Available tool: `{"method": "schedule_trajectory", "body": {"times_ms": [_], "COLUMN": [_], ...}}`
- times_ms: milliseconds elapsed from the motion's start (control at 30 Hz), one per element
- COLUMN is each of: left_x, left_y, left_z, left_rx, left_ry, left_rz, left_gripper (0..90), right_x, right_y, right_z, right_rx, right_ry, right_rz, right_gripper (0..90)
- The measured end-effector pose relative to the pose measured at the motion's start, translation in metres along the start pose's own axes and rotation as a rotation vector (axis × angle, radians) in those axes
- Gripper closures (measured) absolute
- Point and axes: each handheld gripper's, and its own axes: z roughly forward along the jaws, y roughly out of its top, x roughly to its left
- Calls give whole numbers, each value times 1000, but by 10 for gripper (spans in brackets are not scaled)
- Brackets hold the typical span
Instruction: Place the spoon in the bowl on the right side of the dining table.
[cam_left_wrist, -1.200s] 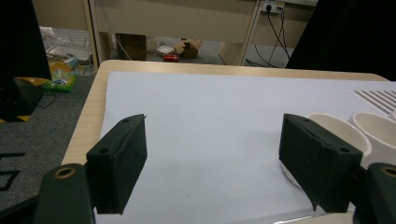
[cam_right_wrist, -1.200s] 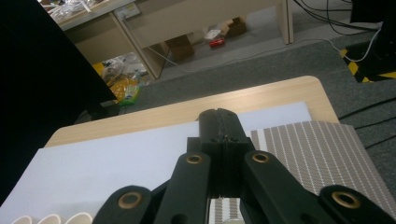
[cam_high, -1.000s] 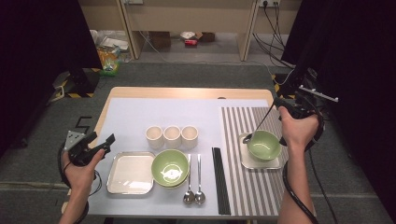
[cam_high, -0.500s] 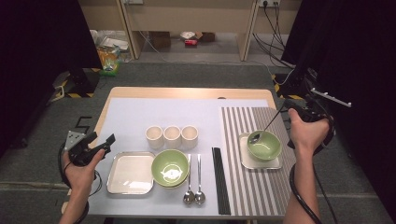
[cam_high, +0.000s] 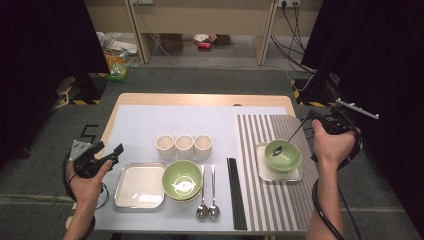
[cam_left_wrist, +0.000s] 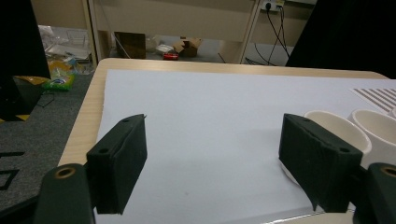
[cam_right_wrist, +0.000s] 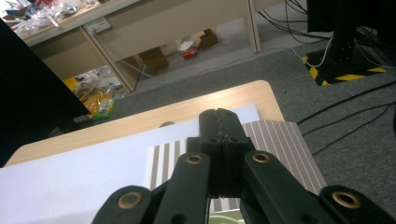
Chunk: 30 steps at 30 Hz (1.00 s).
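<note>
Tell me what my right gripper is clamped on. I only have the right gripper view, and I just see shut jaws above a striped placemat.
Observer: In the high view, the right gripper holds a spoon by the end of its handle.
Operator: Where is the spoon's other end?
Observer: Inside the green bowl, which sits on a square plate on the striped placemat.
Operator: And the left gripper?
Observer: The left gripper is open with nothing between its jaws, near the table's left edge, beside an empty tray-like plate.
</note>
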Motion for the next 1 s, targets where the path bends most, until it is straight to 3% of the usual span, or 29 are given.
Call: {"method": "schedule_trajectory", "body": {"times_ms": [733,1000], "left_x": [0,0], "left_y": [-2,-2], "left_z": [2,2], "left_rx": [8,7], "left_ry": [-4,-3], "left_rz": [1,0], "left_gripper": [227,227], "right_x": [-19,-22], "right_y": [-36,-42], "right_z": [12,7], "right_rx": [44,54], "right_ry": [-47,-55], "right_rz": [-8,-21], "right_gripper": [900,894]}}
